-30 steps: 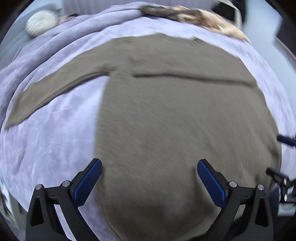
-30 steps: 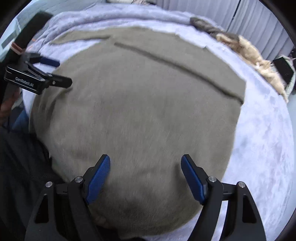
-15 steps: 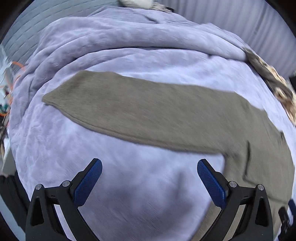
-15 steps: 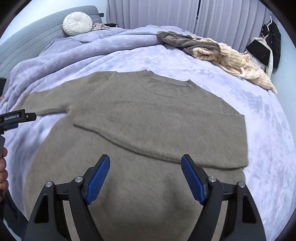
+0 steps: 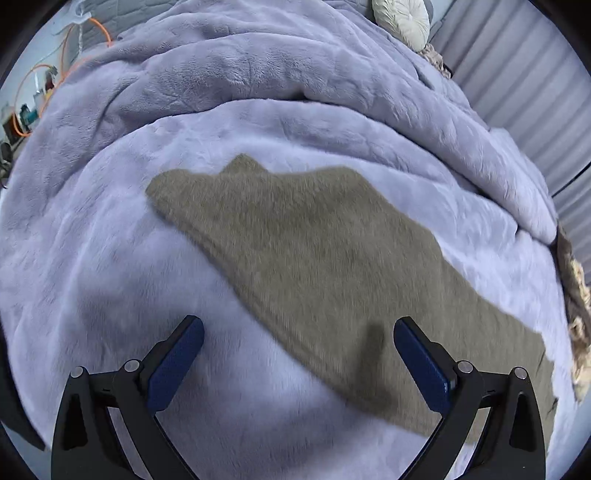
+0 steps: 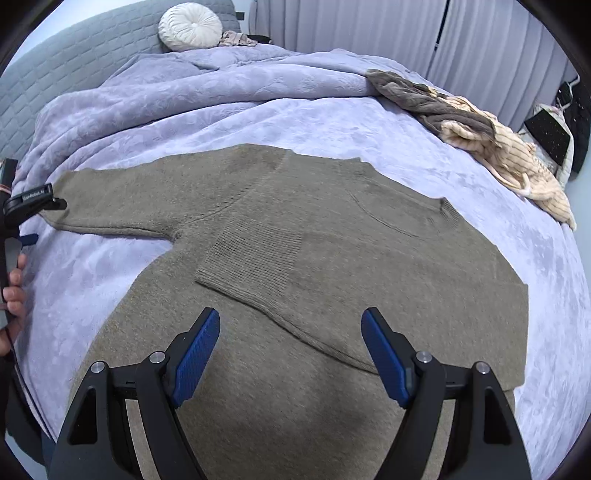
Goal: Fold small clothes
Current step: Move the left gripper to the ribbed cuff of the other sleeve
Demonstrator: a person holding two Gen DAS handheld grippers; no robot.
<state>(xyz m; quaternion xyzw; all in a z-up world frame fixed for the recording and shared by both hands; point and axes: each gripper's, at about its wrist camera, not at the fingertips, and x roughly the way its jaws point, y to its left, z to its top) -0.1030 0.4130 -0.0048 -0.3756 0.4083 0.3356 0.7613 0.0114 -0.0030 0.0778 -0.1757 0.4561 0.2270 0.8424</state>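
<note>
An olive-brown knit sweater [image 6: 332,236] lies flat on a lavender blanket [image 6: 258,114]. Its right sleeve is folded across the chest, with the ribbed cuff [image 6: 255,254] near the middle. Its left sleeve [image 5: 295,251] stretches out over the blanket, cuff end at the far left. My left gripper [image 5: 295,354] is open and empty, hovering over that sleeve; it also shows at the left edge of the right wrist view [image 6: 33,201]. My right gripper [image 6: 290,347] is open and empty above the sweater's body, just below the folded cuff.
A pile of grey and cream clothes [image 6: 476,136] lies at the back right of the bed. A round white cushion [image 6: 190,26] rests against the grey quilted headboard [image 6: 74,74]. The blanket bunches in thick folds [image 5: 258,74] behind the sleeve. Curtains hang behind.
My left gripper has swung left from over the sweater's body to over the outstretched left sleeve. My right gripper has pulled back and up, bringing the folded sleeve and cuff into view.
</note>
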